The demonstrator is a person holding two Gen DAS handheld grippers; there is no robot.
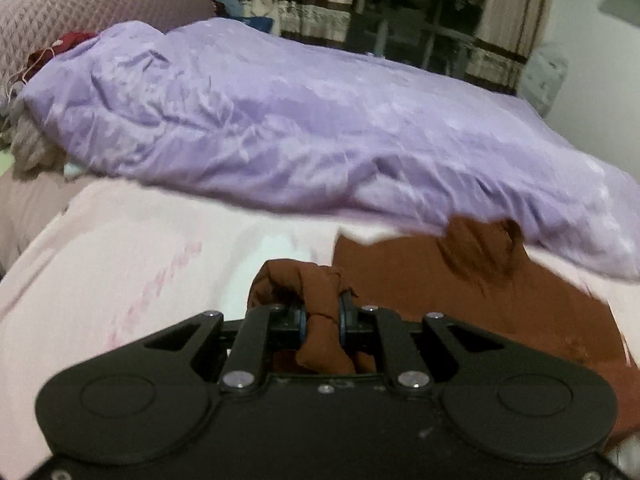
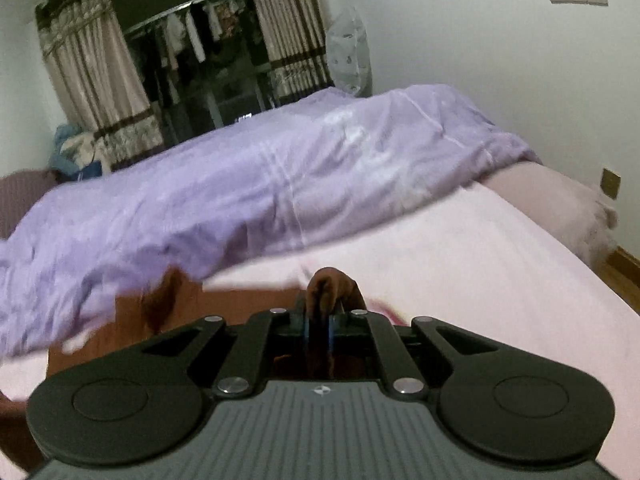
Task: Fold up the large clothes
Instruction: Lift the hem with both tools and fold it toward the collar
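Note:
A brown garment (image 1: 500, 296) lies partly spread on the pale pink bed sheet (image 1: 120, 280). My left gripper (image 1: 322, 312) is shut on a bunched fold of this brown cloth, which sticks out above and below the pads. In the right wrist view my right gripper (image 2: 319, 320) is shut on another bunch of the brown garment (image 2: 332, 284); the cloth trails down to the left (image 2: 132, 332) over the sheet. Both grippers hold their bunches above the bed. The picture is blurred.
A rumpled lilac duvet (image 1: 280, 132) lies across the far half of the bed (image 2: 500, 264). A mauve headboard (image 1: 80, 16) and piled clothes (image 1: 36, 148) are at the left. Curtains (image 2: 92, 92) and a dark wardrobe stand behind. The bed's edge and wooden floor (image 2: 620, 276) show at the right.

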